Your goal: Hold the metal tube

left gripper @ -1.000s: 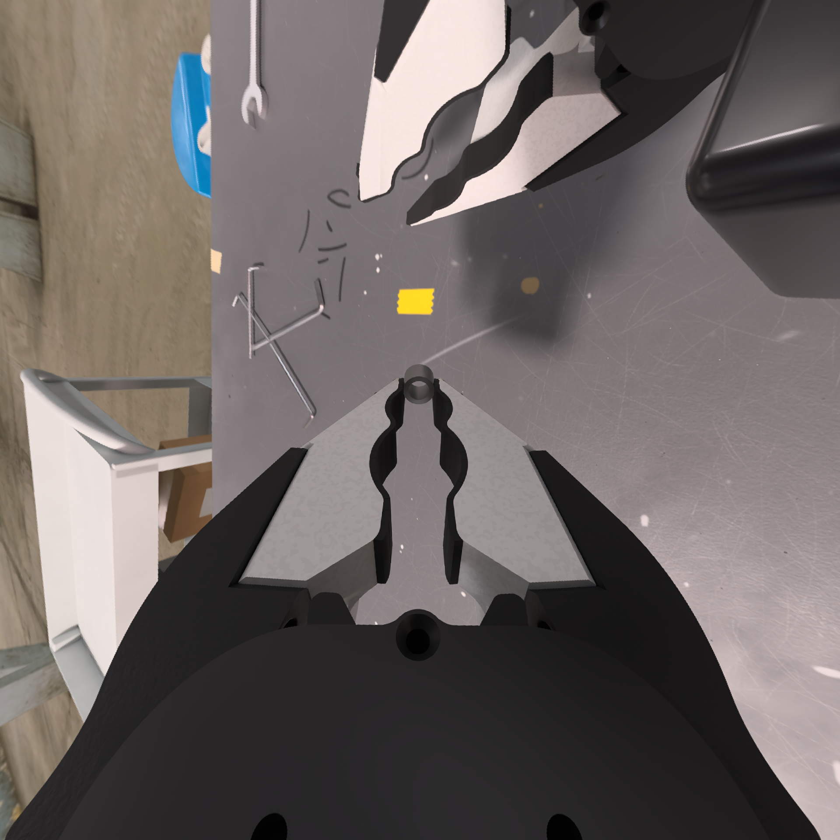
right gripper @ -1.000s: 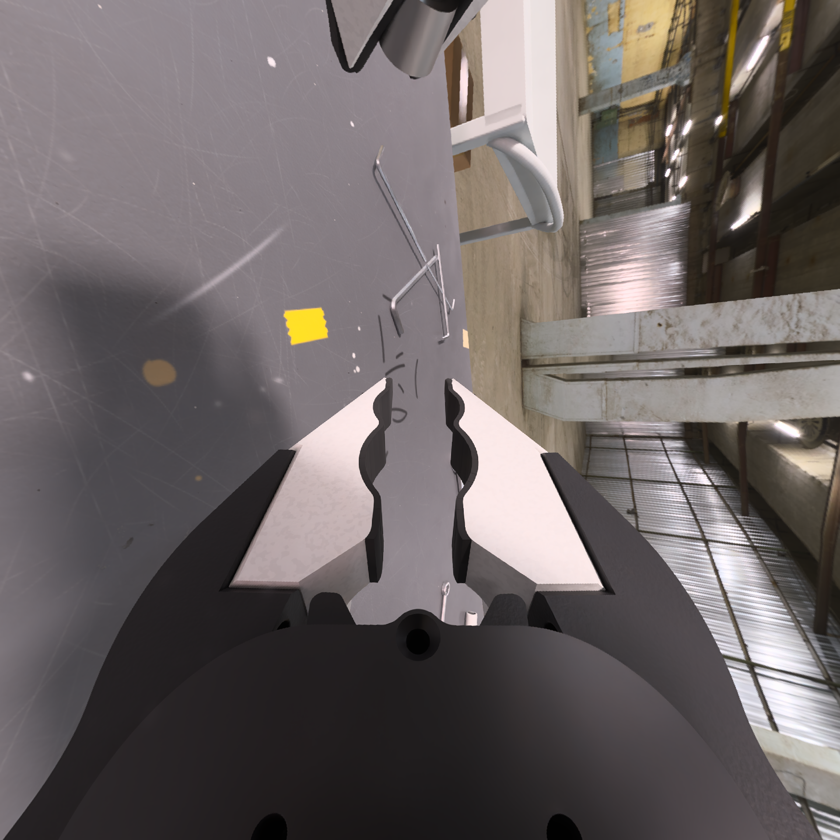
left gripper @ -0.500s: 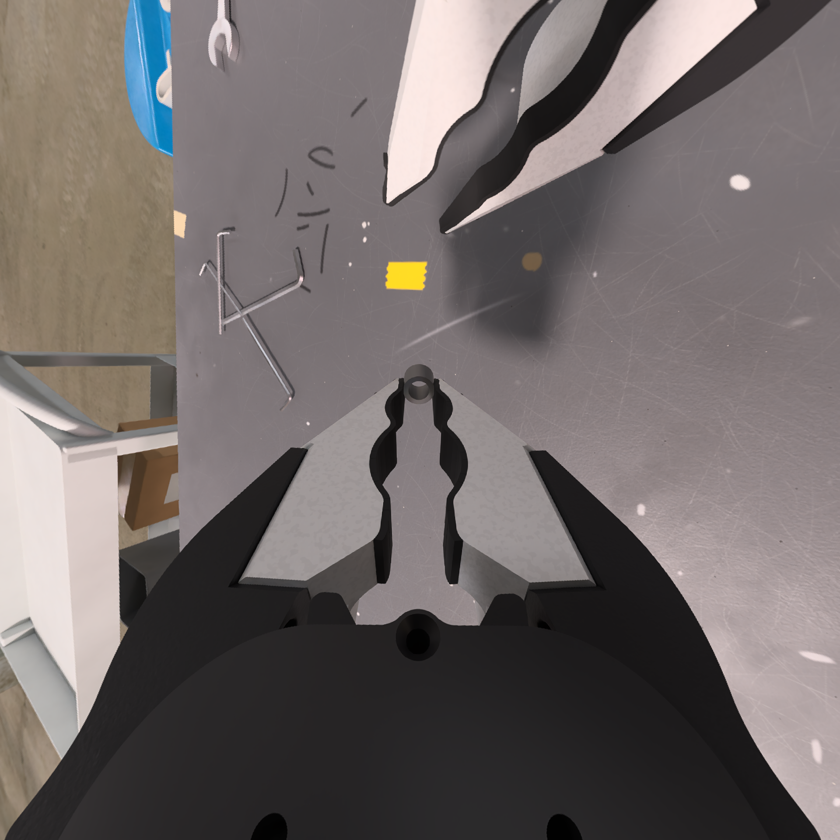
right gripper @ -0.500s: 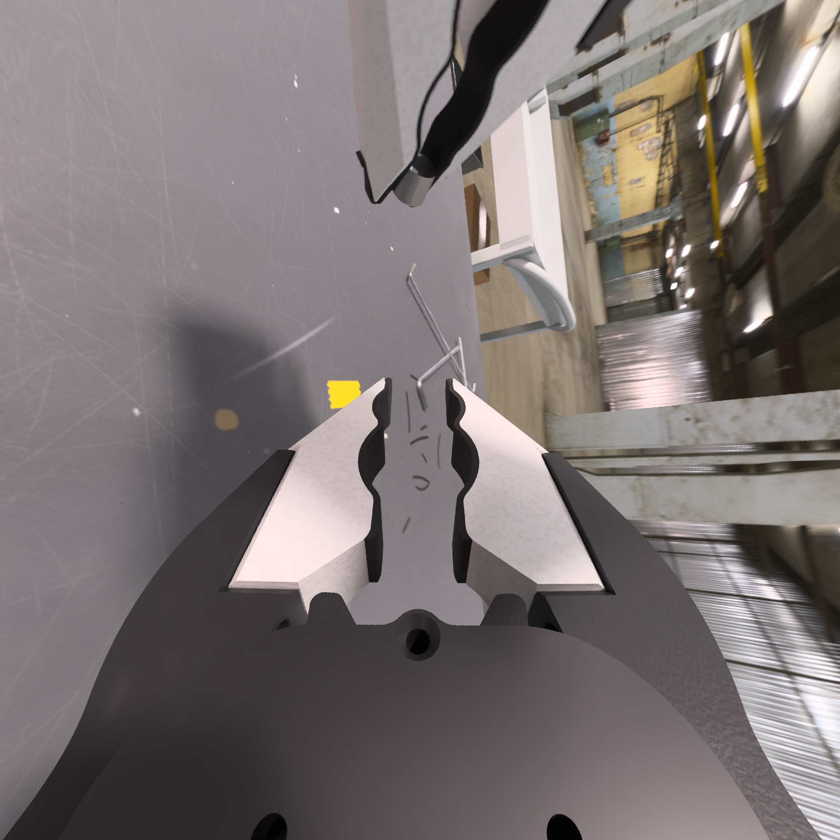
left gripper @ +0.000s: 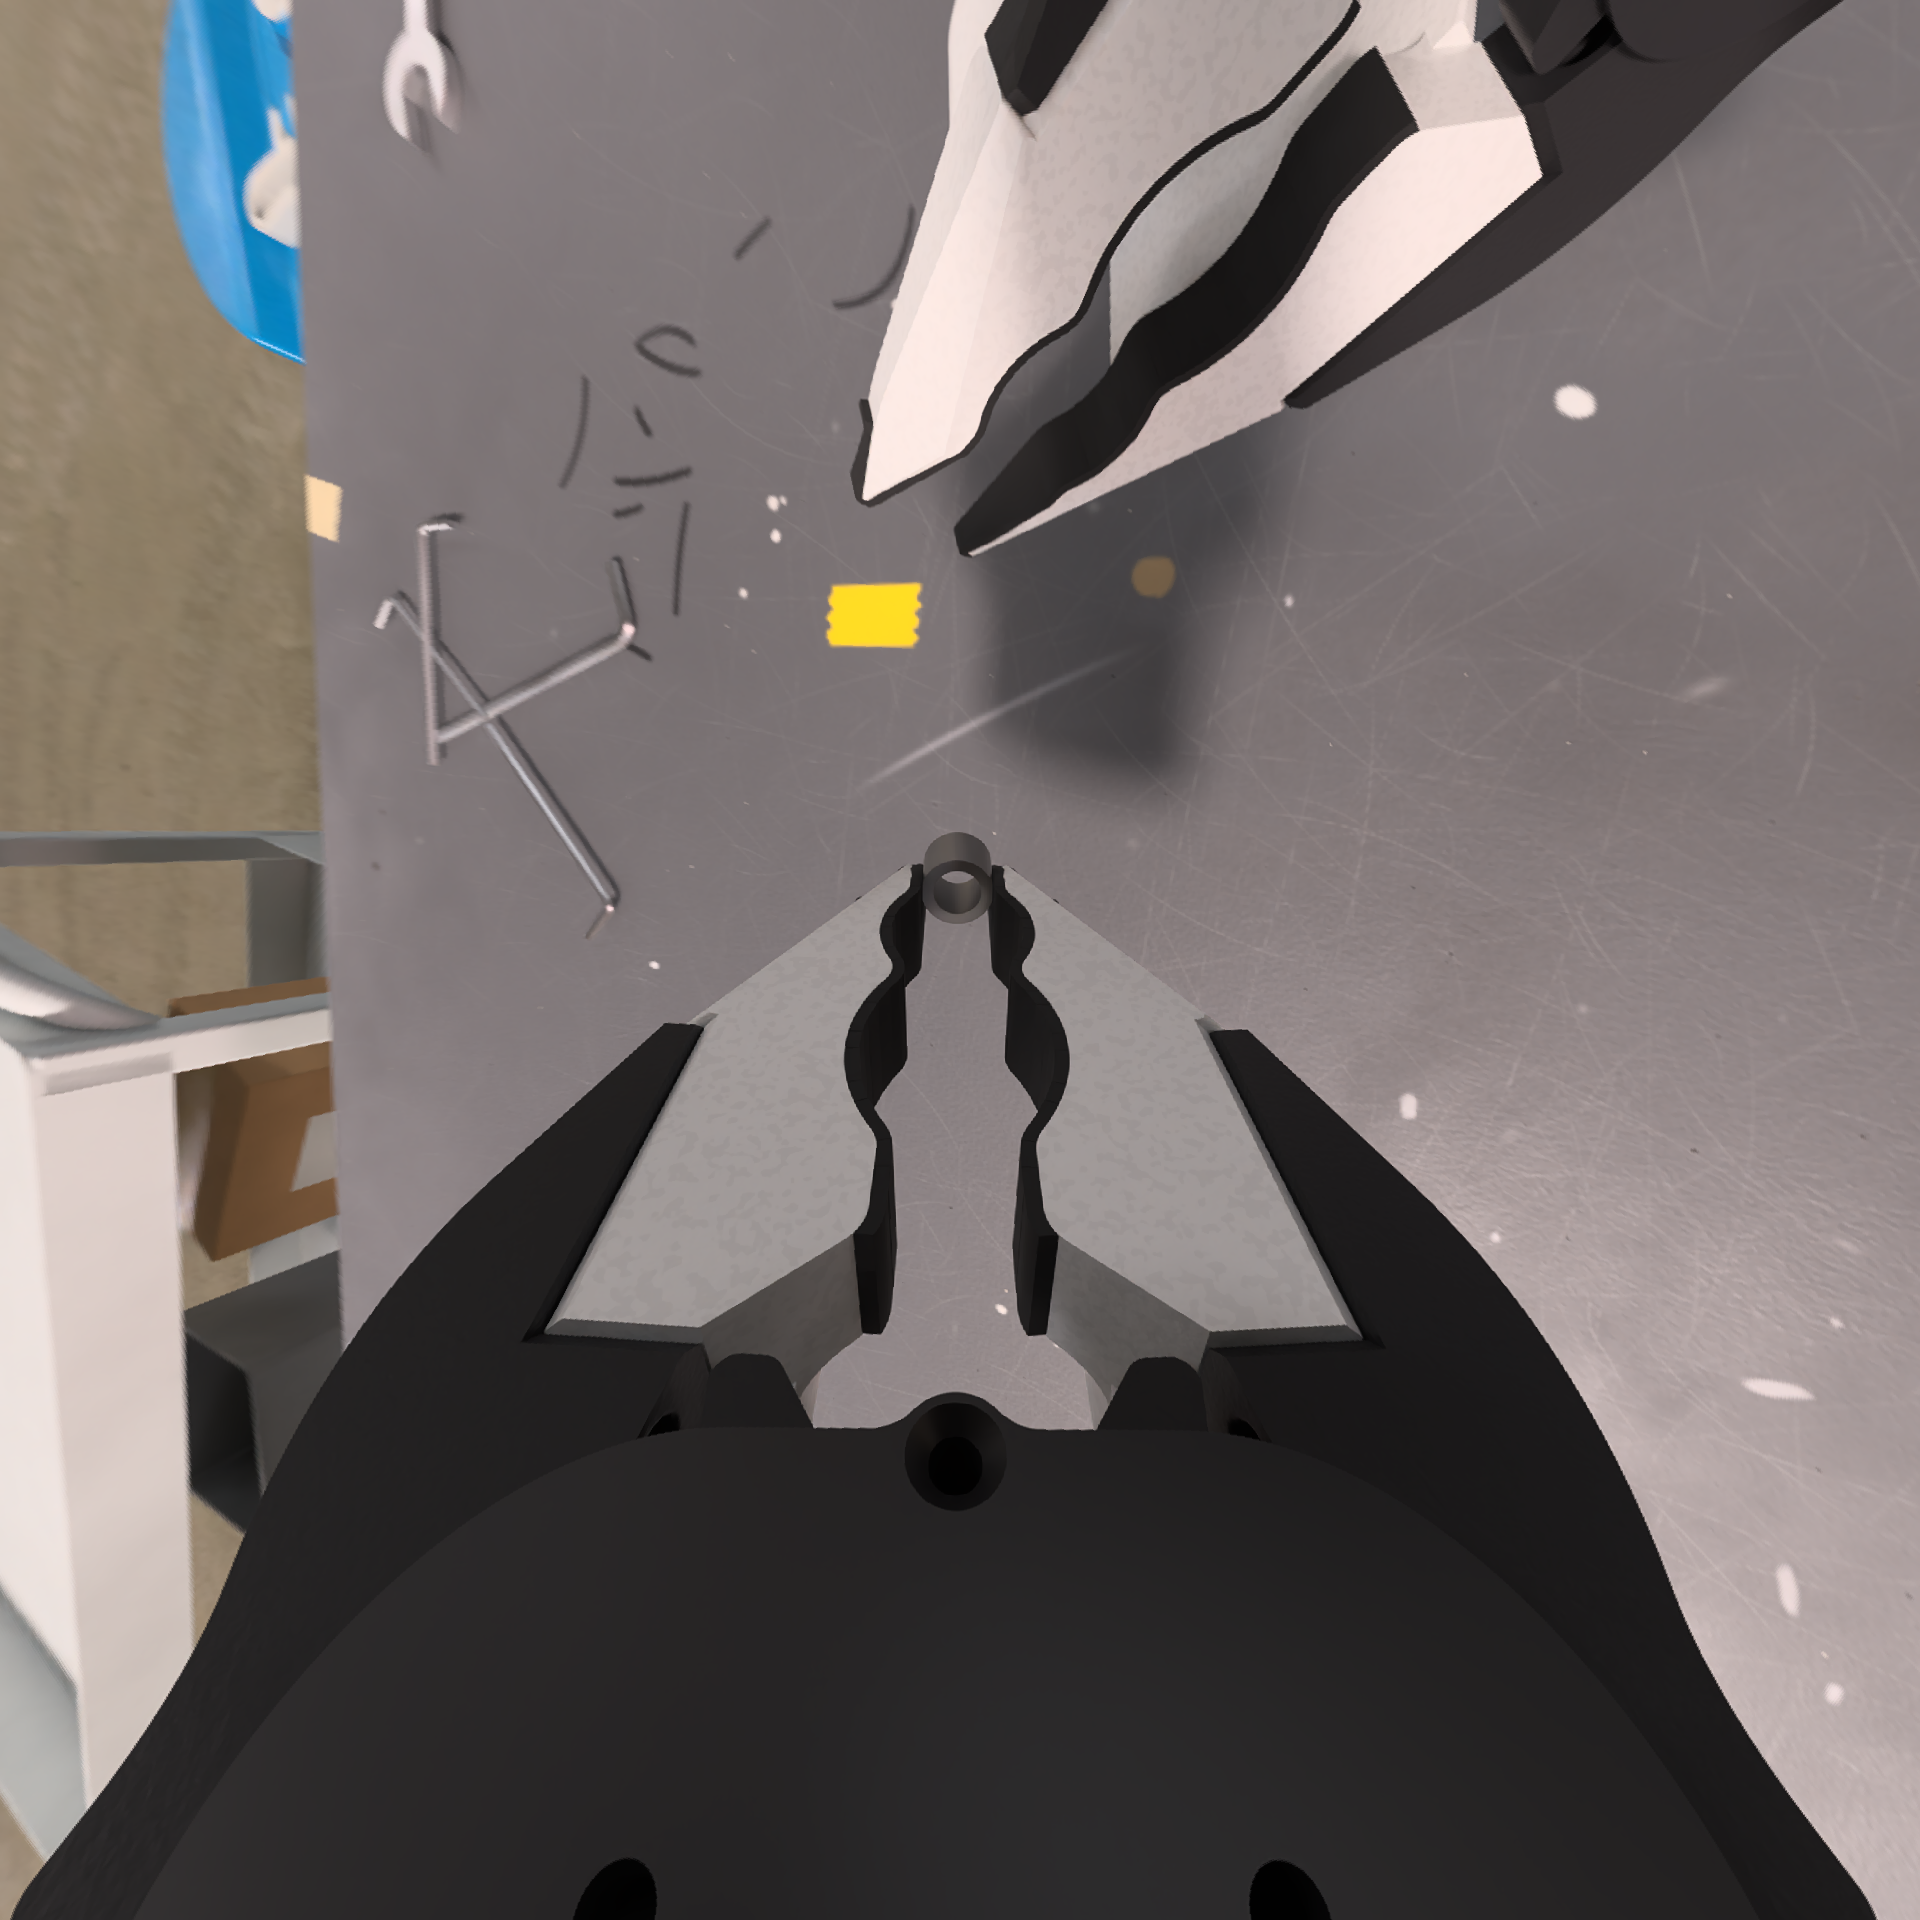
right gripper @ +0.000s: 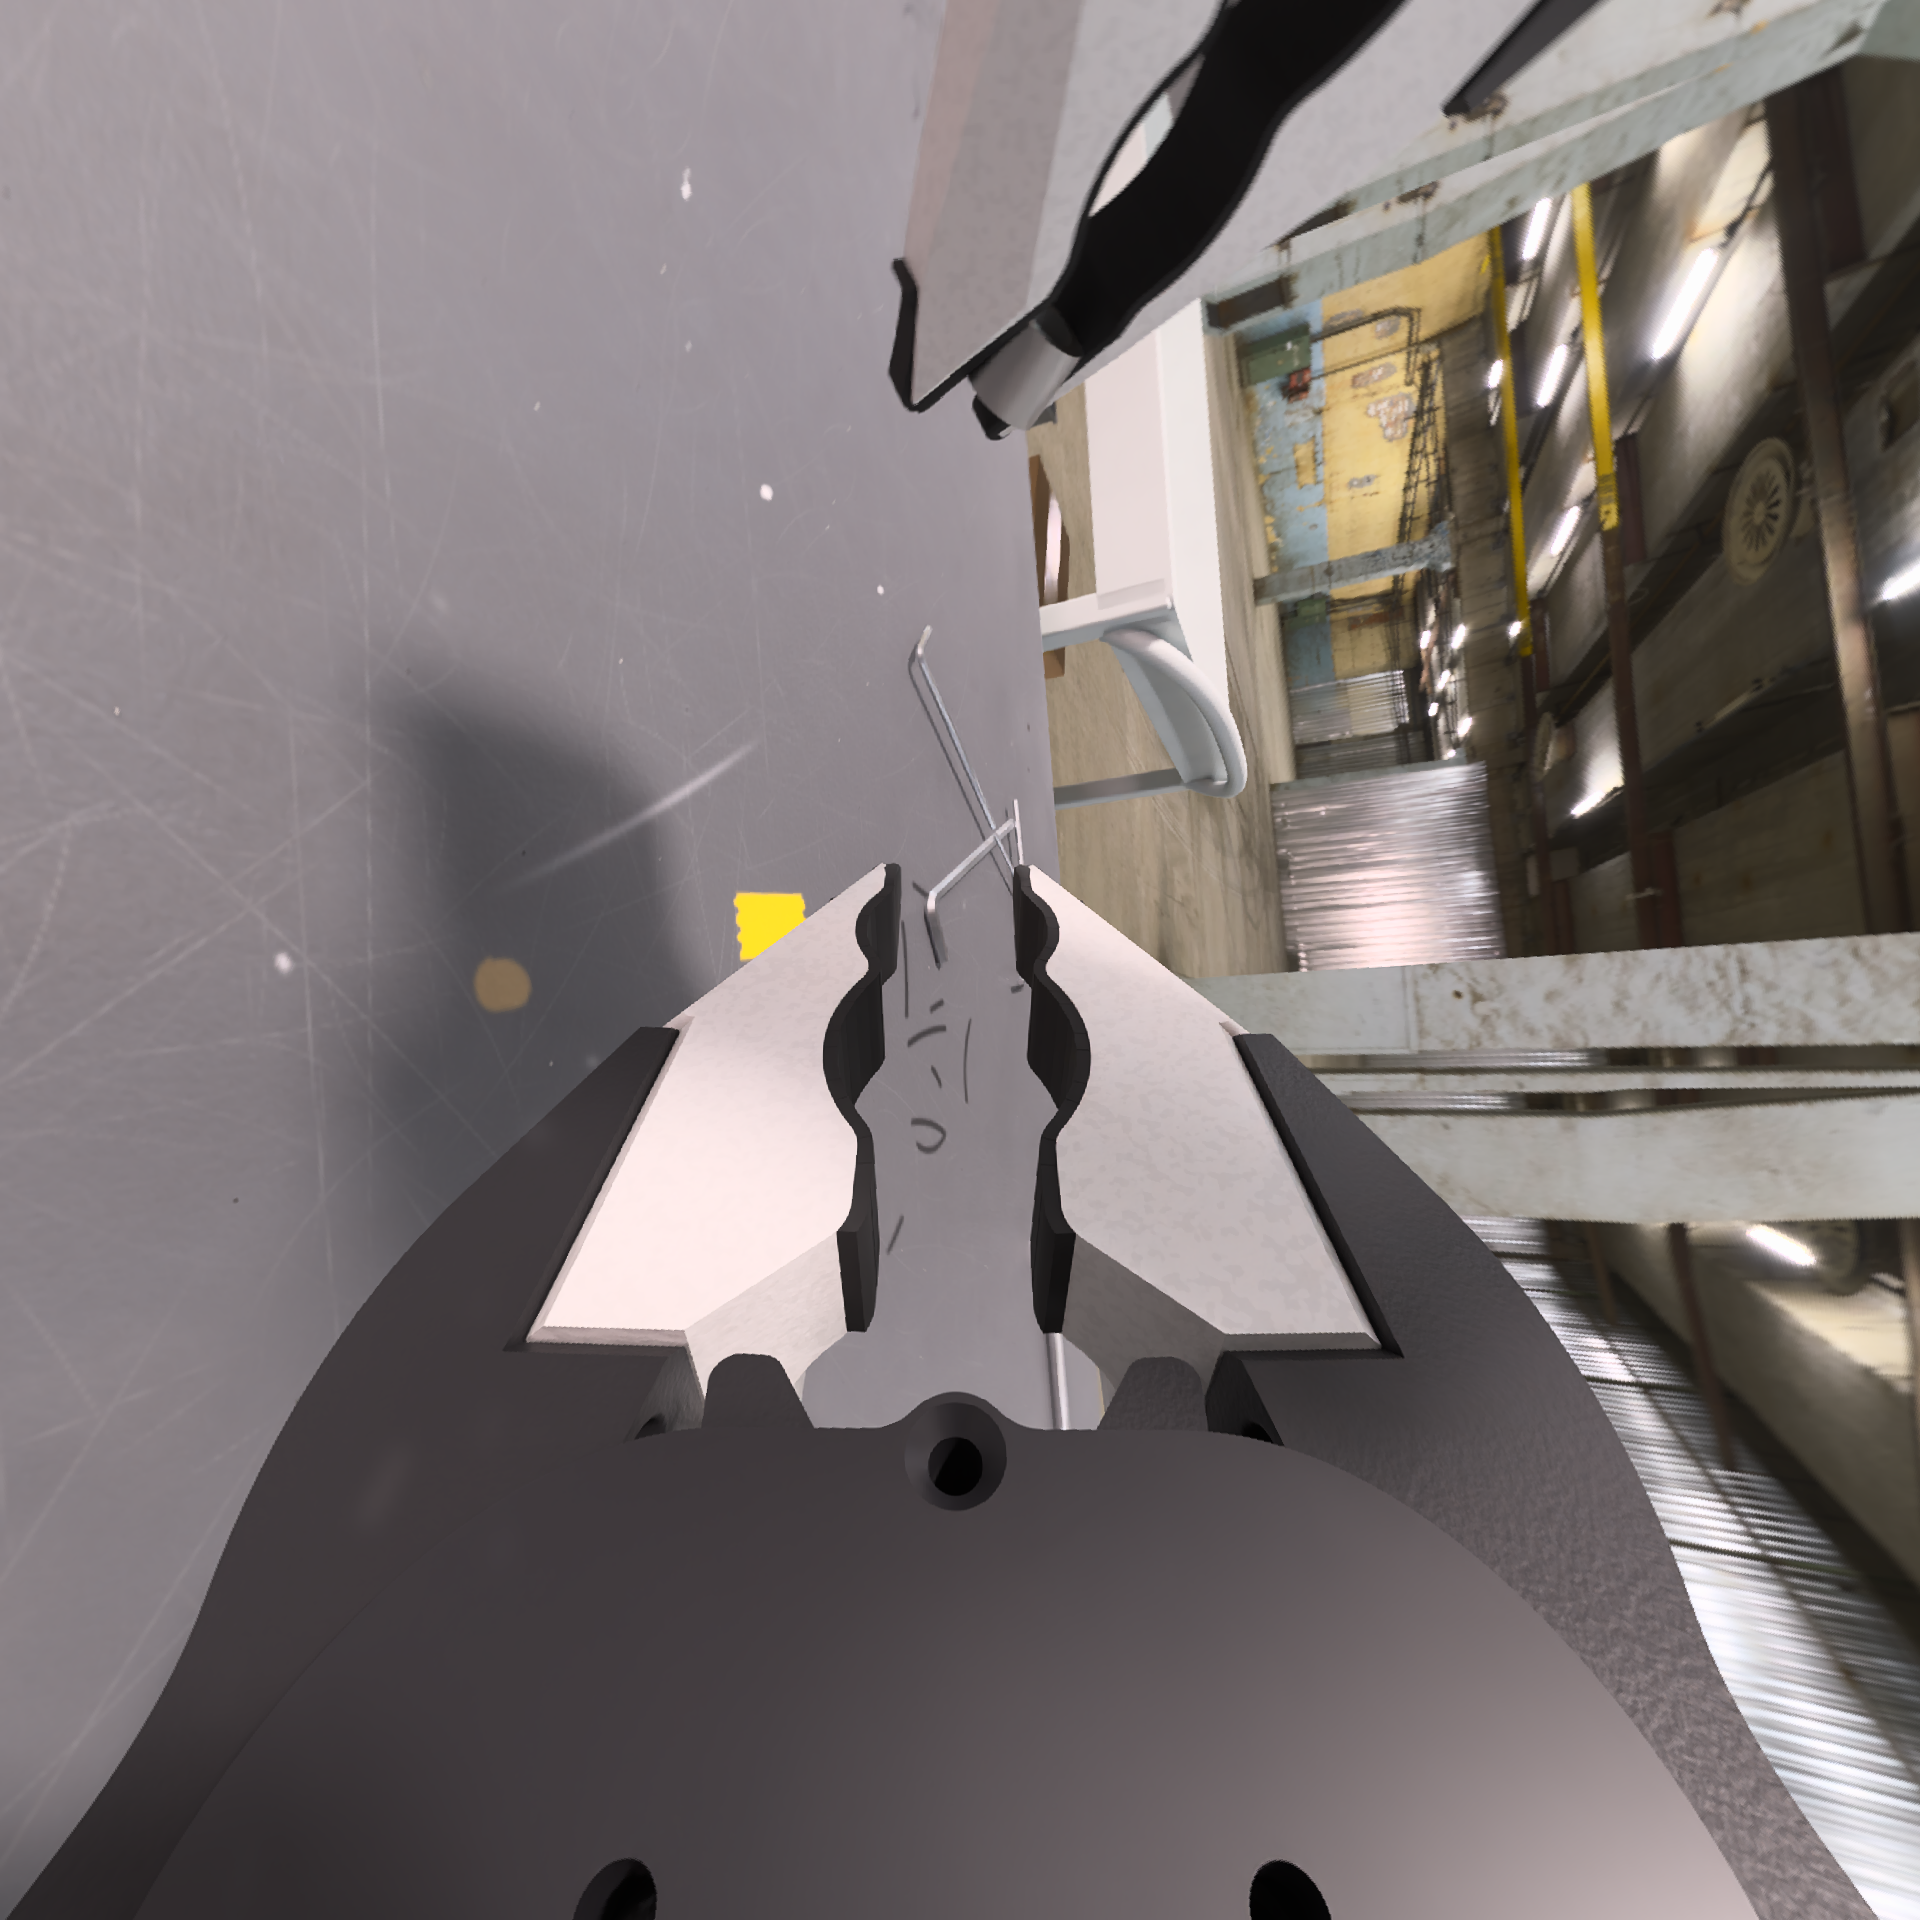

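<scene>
bench (left gripper: 1455, 935): grey, scratched, carries everything below
right gripper (left gripper: 914, 520): far side in left wrist view, fingers parted, grasping nothing
left gripper (left gripper: 957, 883): fingers clenched on the metal tube (left gripper: 958, 891) at their tips, tube end-on to camera, above the bench
hex keys (left gripper: 488, 707): three, crossed, left of the left gripper
wrench (left gripper: 416, 83): far left, near bench edge
yellow tape (left gripper: 875, 615): flat on the bench, between the two grippers
</scene>
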